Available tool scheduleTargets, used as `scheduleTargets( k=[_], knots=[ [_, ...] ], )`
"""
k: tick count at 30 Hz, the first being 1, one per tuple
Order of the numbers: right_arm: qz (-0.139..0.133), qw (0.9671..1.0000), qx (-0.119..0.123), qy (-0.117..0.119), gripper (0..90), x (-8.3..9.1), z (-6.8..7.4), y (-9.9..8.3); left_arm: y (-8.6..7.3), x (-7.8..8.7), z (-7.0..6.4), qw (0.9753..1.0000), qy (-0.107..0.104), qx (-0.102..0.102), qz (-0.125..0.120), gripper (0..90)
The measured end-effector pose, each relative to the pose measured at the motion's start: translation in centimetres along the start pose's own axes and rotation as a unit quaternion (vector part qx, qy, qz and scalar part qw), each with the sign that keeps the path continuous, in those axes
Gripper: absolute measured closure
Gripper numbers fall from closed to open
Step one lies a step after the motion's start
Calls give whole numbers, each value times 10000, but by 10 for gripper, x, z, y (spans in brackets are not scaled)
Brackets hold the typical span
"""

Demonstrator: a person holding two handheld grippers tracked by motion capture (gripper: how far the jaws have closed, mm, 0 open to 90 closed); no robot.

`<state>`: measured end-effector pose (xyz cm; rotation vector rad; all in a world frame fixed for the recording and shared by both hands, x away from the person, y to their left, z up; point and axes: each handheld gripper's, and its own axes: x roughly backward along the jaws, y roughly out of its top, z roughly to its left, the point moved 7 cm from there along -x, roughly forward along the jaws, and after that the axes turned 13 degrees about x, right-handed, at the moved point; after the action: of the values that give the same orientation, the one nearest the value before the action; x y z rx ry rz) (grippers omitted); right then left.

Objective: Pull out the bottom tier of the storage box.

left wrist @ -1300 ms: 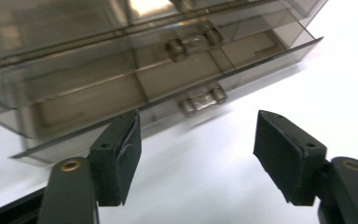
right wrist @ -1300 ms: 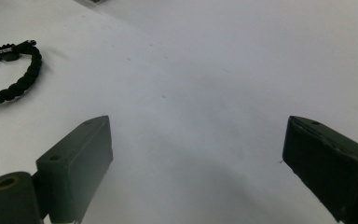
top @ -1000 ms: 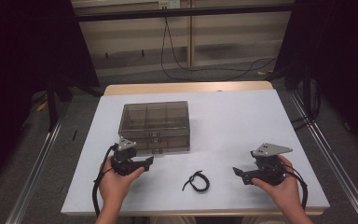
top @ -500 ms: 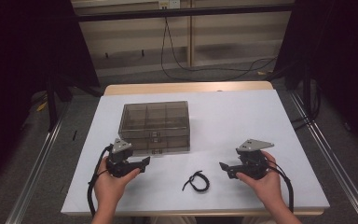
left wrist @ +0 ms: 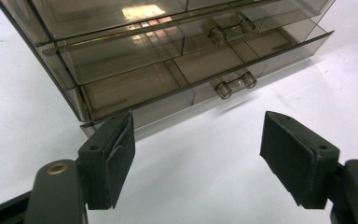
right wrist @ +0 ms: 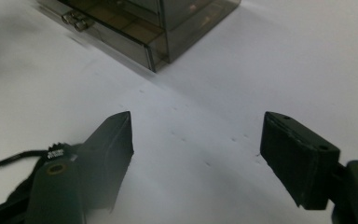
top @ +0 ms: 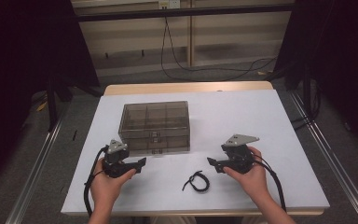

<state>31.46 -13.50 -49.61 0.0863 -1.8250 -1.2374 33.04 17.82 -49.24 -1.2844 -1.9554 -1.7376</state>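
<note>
- Drawer box [top: 154,126], smoky clear plastic, sits left of centre on the white table [top: 270,121] in the high view; left gripper [top: 142,163] just in front of its left corner, right gripper [top: 210,162] well apart to the right, black band [top: 196,181] lying between the two hands near the front edge.
- Left gripper view: jaws spread wide, nothing between them. Two stacked drawers face the camera; lower drawer handle [left wrist: 235,84] is near, up and right of the gap, upper drawer handle [left wrist: 225,29] behind it. Lower drawer looks slightly out, can't tell for sure.
- Right gripper view: jaws also released and empty; box corner [right wrist: 156,49] far ahead, band [right wrist: 32,154] just beside the left jaw, partly hidden by it.
- Likely step: left goes for the lower handle. Do it well: swing right to centre the bar in the gap, come in low and level, pinch the bar, not the knobs, pull straight out.
- Box may slide; bracing it with the right would help.
</note>
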Motion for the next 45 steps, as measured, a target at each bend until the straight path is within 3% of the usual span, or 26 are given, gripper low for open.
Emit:
scheduleTargets(
  k=[10, 22, 26, 28, 34, 39, 45],
  knots=[
    [-29, 10000, 41, 35, 327, -12, 4, 9, 0, 3, 9, 9998, 14, 191, -36, 263],
    [-32, 9998, 68, 174, 432, -28, 13, 17, -3, 4, 27, 9992, 237, 323, -26, 270],
    [-10, 9996, 149, 226, 441, -32, 16, 20, -3, 1, 33, 9991, 253, 345, -42, 270],
    [85, 9993, 288, 233, 449, -38, 19, 21, -3, -3, 38, 9985, 270, 466, -43, 272],
    [55, 9994, 145, 317, 480, -48, 18, 21, -2, -11, 41, 9991, 263, 328, 31, 296],
    [37, 9992, 86, 380, 509, -51, 18, 24, -2, -14, 42, 9985, 192, 518, -4, 307],
    [116, 9983, 365, 444, 542, -59, 22, 32, -2, -17, 41, 9990, 155, 411, 65, 349]
  ],
)
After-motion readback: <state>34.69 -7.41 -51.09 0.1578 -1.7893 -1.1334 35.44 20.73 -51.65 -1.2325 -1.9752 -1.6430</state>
